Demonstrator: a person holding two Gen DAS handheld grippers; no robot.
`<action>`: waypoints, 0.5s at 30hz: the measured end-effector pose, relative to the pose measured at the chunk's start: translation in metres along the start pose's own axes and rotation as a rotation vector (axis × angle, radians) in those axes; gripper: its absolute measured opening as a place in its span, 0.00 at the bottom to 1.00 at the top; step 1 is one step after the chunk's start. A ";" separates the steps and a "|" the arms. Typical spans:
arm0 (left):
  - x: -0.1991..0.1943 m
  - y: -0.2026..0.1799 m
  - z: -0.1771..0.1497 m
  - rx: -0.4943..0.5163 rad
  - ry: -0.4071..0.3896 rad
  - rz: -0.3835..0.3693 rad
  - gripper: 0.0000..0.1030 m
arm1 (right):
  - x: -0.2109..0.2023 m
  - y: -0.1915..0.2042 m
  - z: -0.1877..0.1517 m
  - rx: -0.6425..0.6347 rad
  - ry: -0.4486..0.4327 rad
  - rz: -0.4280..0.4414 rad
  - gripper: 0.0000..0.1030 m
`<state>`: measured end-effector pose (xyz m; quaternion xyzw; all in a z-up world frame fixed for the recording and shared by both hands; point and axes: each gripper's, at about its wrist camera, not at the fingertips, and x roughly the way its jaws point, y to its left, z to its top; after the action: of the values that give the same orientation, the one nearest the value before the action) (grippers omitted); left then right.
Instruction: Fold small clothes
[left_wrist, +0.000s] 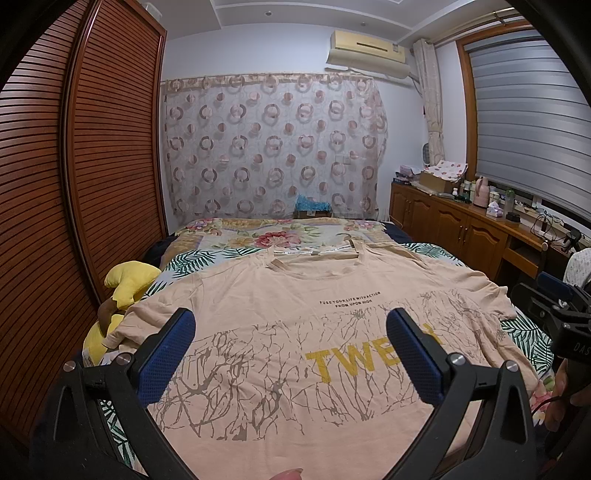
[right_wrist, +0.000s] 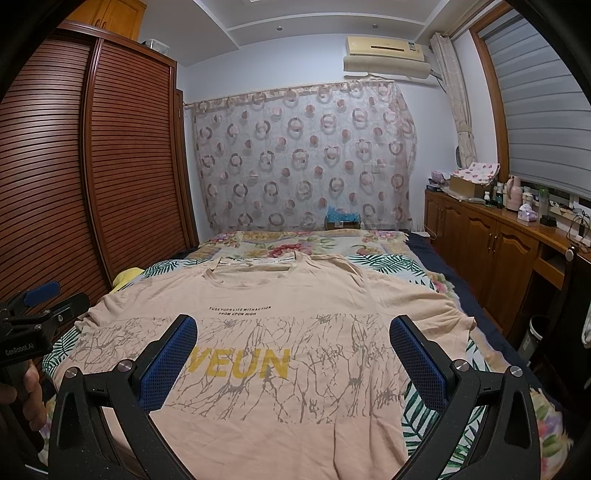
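Centrally, 1 peach T-shirt (left_wrist: 295, 332) lay spread flat, front side up, on the bed (right_wrist: 417, 266), collar toward the far curtained wall and hem toward the cameras. Print on the chest: 2 lines of small black text, a band of grey branching lines, and large yellow letters, partly hidden behind the blue pads in both views. Both short sleeves were spread outward; the cloth showed light wrinkles near the shoulders.

Item 2: left hand-held gripper (left_wrist: 291, 354), held above the lower half of the shirt, jaws spread wide, nothing between the blue pads. Whether the pads touched the fabric could not be told.

Item 3: right hand-held gripper (right_wrist: 293, 358), likewise over the lower half of the shirt, jaws spread wide and holding nothing. Each gripper appeared at the edge of the other's view, with part of a hand (right_wrist: 29, 384) on the handle.

Item 4: bedding, a leaf-patterned sheet (right_wrist: 424, 413) under the shirt and a floral quilt (left_wrist: 280, 236) beyond the collar.

Item 5: 1 yellow plush toy (left_wrist: 125, 284) at the bed's left edge, just beside the shirt's left sleeve.

Surroundings: slatted wooden wardrobe (left_wrist: 92, 166) on the left, wooden cabinets (right_wrist: 480, 236) with bottles and boxes on the right, circle-patterned curtain (right_wrist: 303, 158) on the far wall, air conditioner (left_wrist: 369, 51) above.
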<state>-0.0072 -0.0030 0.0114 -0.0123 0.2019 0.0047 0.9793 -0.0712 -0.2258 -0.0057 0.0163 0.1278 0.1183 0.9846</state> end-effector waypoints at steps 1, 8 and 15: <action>0.000 0.000 -0.001 0.000 0.000 0.000 1.00 | 0.000 0.000 0.000 0.001 0.000 0.001 1.00; 0.000 0.000 -0.002 0.001 -0.001 0.000 1.00 | 0.000 0.000 0.000 0.000 0.000 0.000 1.00; 0.007 0.009 0.003 0.007 0.031 0.003 1.00 | 0.004 0.004 0.003 -0.017 0.016 0.034 1.00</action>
<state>0.0001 0.0062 0.0115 -0.0085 0.2170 0.0053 0.9761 -0.0674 -0.2212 -0.0031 0.0090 0.1343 0.1361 0.9815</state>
